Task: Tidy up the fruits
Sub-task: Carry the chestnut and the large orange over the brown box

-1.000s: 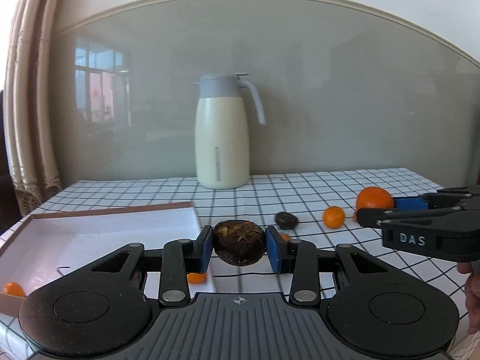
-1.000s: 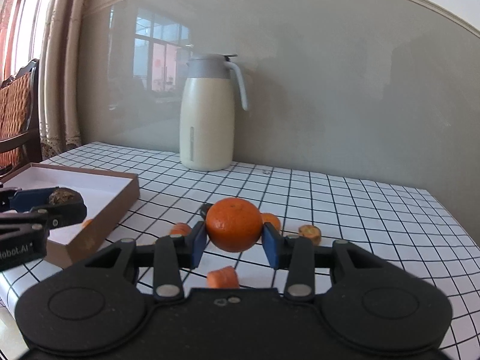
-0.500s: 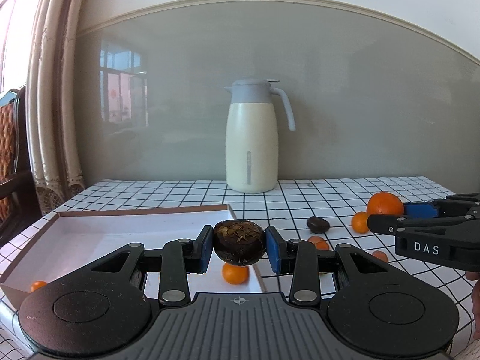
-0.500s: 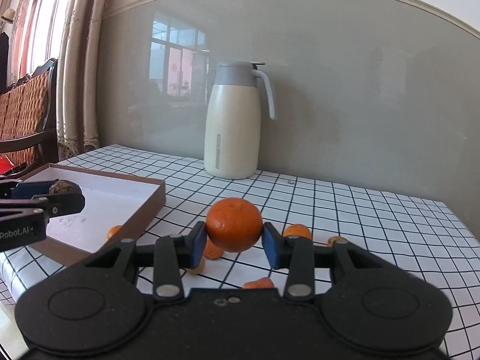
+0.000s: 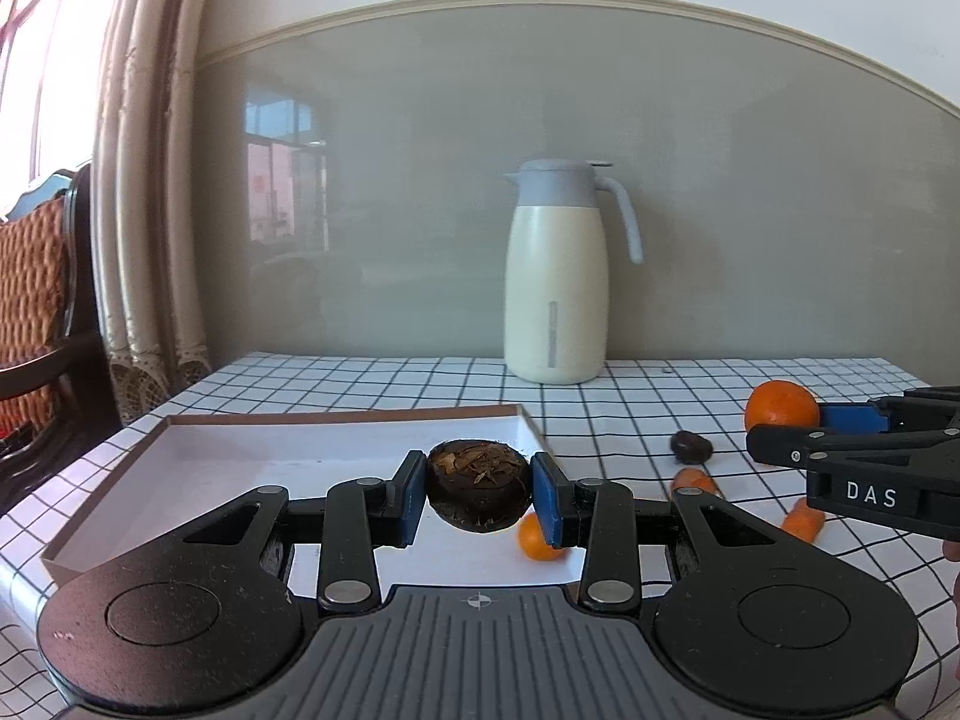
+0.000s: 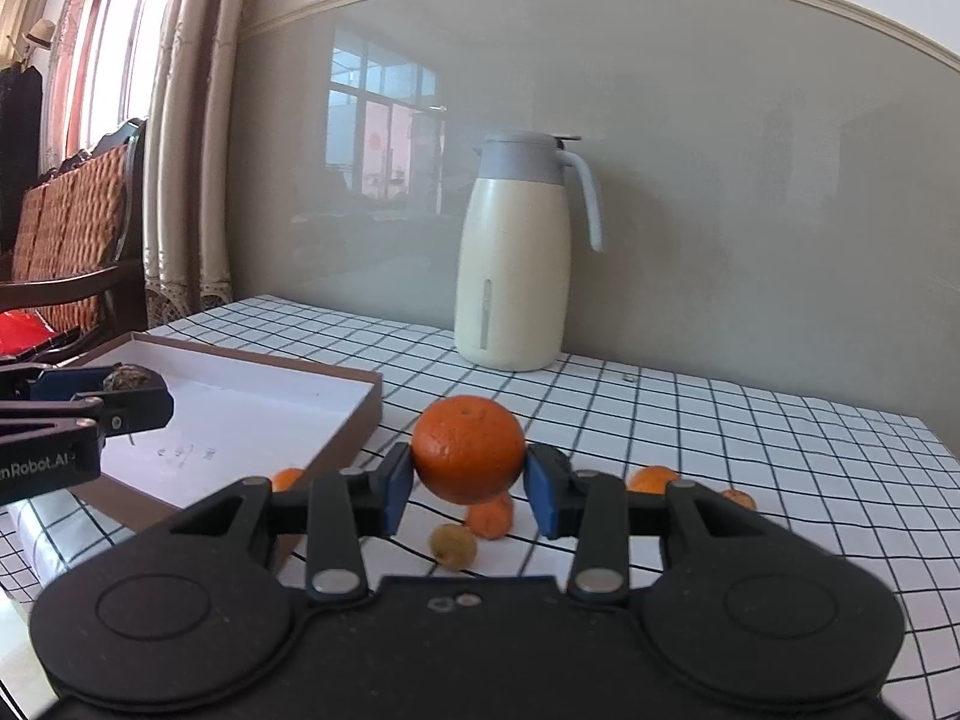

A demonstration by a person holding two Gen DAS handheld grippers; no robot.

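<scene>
Both tools [image 5: 480, 495] [image 6: 468, 489] have carried their fruits sideways over the box [image 5: 180, 456].

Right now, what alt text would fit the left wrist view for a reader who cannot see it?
The left gripper holds a round dark-brown fruit between its blue-padded fingers over a shallow white-lined cardboard box on a black-and-white checked tablecloth. At right, the right gripper holds a large orange; a cream jug stands behind.

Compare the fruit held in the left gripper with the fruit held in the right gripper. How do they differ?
The dark fruit is brown-black with a dry, flaky top; the orange is bright and smooth. The dark fruit hangs over the box, the orange over the checked cloth. Both are round and clamped between blue pads.
</scene>
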